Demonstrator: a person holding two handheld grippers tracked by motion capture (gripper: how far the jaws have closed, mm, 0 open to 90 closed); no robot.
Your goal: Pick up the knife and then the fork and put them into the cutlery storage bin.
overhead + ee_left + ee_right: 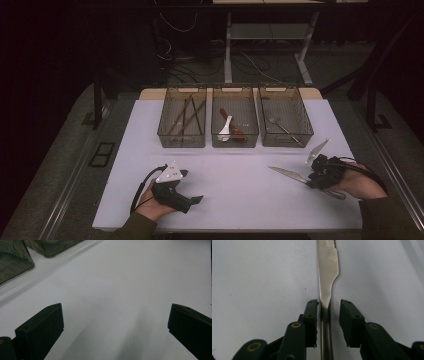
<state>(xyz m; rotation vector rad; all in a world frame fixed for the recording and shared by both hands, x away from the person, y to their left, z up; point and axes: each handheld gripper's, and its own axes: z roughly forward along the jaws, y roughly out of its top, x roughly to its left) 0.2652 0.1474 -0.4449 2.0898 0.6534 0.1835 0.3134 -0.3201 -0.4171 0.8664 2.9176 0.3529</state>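
Note:
A steel table knife [287, 173] lies on the white table [235, 200] at the right, its blade pointing left. My right gripper [314, 179] straddles its handle. In the right gripper view the knife [328, 270] runs up between the two jaws of this gripper [329, 303]. One jaw is against the handle, and a small gap shows on the other side, so the jaws stand open around it. My left gripper [192, 200] rests at the front left, held in a hand. Its jaws [116, 305] are wide apart over bare table, with nothing between them.
Three clear bins stand in a row at the back. The left bin [182, 142] holds chopsticks, the middle bin [235, 142] spoons, the right bin [287, 141] a fork. Two bin corners [15, 262] show in the left gripper view.

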